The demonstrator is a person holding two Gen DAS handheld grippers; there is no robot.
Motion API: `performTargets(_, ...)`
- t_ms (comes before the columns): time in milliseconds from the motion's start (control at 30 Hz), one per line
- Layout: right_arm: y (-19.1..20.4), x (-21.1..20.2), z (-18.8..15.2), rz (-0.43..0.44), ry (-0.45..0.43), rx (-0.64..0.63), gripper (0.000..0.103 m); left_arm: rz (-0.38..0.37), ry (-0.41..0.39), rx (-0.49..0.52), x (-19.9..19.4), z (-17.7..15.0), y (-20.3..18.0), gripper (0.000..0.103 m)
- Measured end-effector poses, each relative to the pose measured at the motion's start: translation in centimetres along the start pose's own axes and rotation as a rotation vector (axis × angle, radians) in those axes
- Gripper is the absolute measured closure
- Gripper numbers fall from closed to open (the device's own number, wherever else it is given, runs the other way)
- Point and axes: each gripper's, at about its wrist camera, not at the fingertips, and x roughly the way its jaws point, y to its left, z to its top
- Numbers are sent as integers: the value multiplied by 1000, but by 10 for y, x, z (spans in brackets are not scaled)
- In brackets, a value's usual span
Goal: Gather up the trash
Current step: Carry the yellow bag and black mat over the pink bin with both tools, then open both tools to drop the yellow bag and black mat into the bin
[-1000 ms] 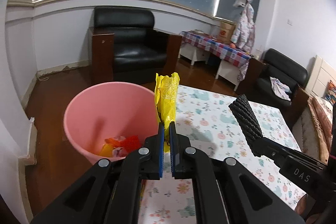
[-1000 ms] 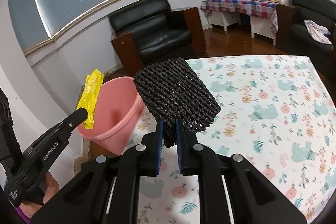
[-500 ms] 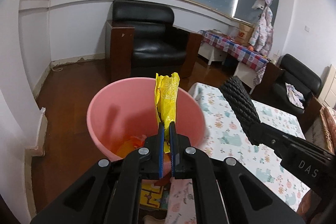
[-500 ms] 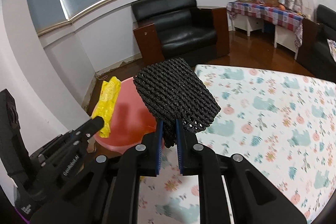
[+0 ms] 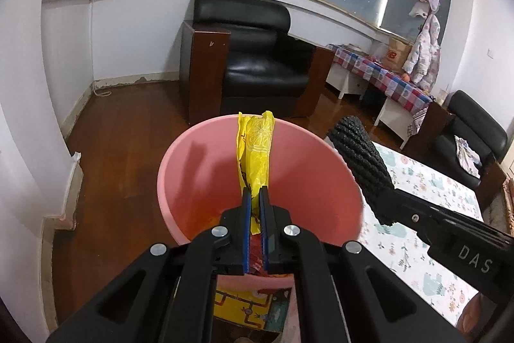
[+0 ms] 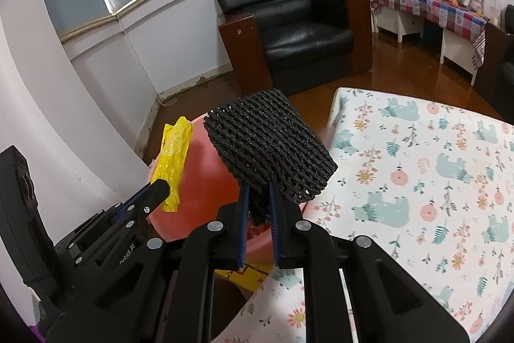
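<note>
My left gripper (image 5: pixel 254 193) is shut on a crumpled yellow plastic wrapper (image 5: pixel 255 150), which it holds upright over the mouth of the pink bucket (image 5: pixel 199 156). Red and orange trash lies at the bucket's bottom. My right gripper (image 6: pixel 258 190) is shut on a black foam net sleeve (image 6: pixel 268 148), held over the pink bucket's (image 6: pixel 205 179) right rim next to the table edge. In the left wrist view the black foam net sleeve (image 5: pixel 361 161) and the right gripper come in from the right. The yellow plastic wrapper (image 6: pixel 173 156) in the left gripper (image 6: pixel 160 184) shows at the left of the right wrist view.
A table with a floral cloth (image 6: pixel 433 176) lies to the right of the bucket. A yellow printed bag (image 5: pixel 244 309) lies under the bucket. Behind stand a black armchair (image 5: pixel 253 66), wooden floor (image 5: pixel 122 130) and a checkered side table (image 5: pixel 382 76). A white wall (image 5: pixel 22 134) runs along the left.
Both grippers have swung left from the table toward the bucket. The yellow wrapper now hangs over the bucket's middle, and the black net has reached its right rim. Both grips are unchanged.
</note>
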Motion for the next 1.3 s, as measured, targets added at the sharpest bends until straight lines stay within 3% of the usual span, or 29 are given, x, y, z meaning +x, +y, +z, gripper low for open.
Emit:
performTargets(600,5,56,10,44,93,23,91,38,52,-20,45,5,17,98)
performTargets(1033,6,66,11,53,104,29,90,57,63,-33,51,1,20,97)
performTargets(1167,4,66,12,57,104,43,90,60,65,-38,50,0,22,90)
performTargets(1300,1,65,13,70,102,65,85,68,62,-48,48,0,23,76)
